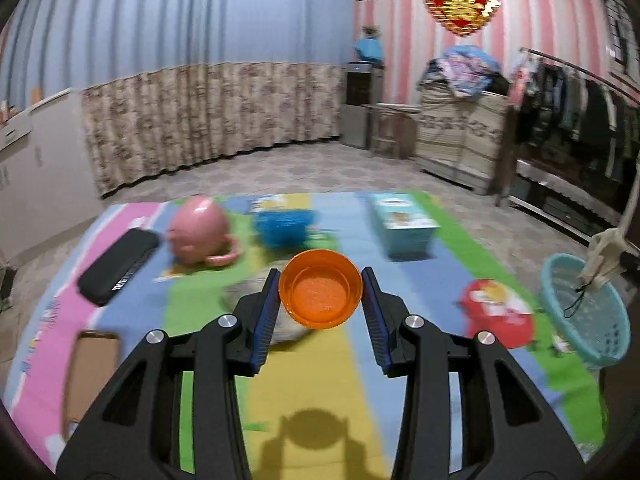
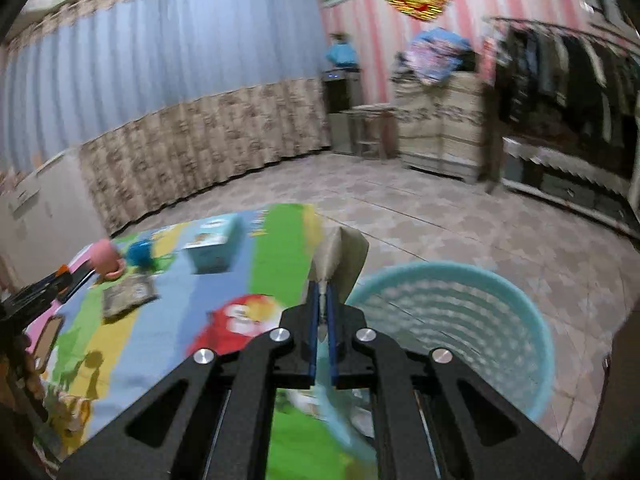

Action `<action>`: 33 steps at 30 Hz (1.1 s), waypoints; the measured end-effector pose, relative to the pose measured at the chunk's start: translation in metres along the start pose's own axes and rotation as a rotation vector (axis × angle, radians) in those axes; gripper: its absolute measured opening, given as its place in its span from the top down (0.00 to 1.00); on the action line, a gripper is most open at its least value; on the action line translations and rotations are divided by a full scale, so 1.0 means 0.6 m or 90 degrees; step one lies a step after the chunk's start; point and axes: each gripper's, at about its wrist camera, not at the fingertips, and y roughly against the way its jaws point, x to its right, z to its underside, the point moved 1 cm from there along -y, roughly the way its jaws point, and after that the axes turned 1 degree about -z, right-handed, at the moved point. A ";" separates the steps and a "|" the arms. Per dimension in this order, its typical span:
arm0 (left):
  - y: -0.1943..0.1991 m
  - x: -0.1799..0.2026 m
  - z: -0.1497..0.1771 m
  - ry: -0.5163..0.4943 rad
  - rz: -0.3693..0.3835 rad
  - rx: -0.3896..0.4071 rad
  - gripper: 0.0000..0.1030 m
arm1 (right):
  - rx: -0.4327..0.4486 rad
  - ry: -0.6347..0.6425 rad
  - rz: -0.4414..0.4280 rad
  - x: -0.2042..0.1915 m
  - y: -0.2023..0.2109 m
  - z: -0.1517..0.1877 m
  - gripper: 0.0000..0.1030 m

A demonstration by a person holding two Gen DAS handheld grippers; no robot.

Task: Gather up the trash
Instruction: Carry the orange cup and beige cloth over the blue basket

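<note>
In the left wrist view my left gripper (image 1: pixel 320 276) is shut on an orange plastic cup (image 1: pixel 320 292), its blue pads pressing both sides, held above the striped play mat (image 1: pixel 312 368). My right gripper (image 2: pixel 323 286) is shut on a crumpled beige paper scrap (image 2: pixel 344 252), close beside the rim of the teal laundry-style basket (image 2: pixel 452 332). The left view shows that scrap (image 1: pixel 604 252) hanging over the same basket (image 1: pixel 584 312). A red snack bag (image 1: pixel 496 312) lies on the mat next to the basket. A grey packet (image 2: pixel 128 294) lies mid-mat.
On the mat lie a light blue box (image 1: pixel 404 220), a pink pig-shaped pot (image 1: pixel 198 230), a small blue basket (image 1: pixel 284 226), a black case (image 1: pixel 118 266) and a cardboard piece (image 1: pixel 94 376). Curtains, a cabinet (image 1: pixel 460 132) and a clothes rack (image 1: pixel 580 112) line the tiled floor.
</note>
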 end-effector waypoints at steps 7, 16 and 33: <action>-0.010 0.155 -0.002 -0.029 0.069 -0.006 0.62 | 0.004 -0.065 0.031 0.104 0.005 0.004 0.96; -0.031 0.277 -0.012 -0.071 0.121 -0.016 0.62 | -0.011 -0.019 0.023 0.143 -0.007 -0.001 0.96; -0.062 0.459 0.019 -0.133 0.191 -0.024 0.62 | -0.051 -0.030 0.090 0.182 -0.035 0.012 0.96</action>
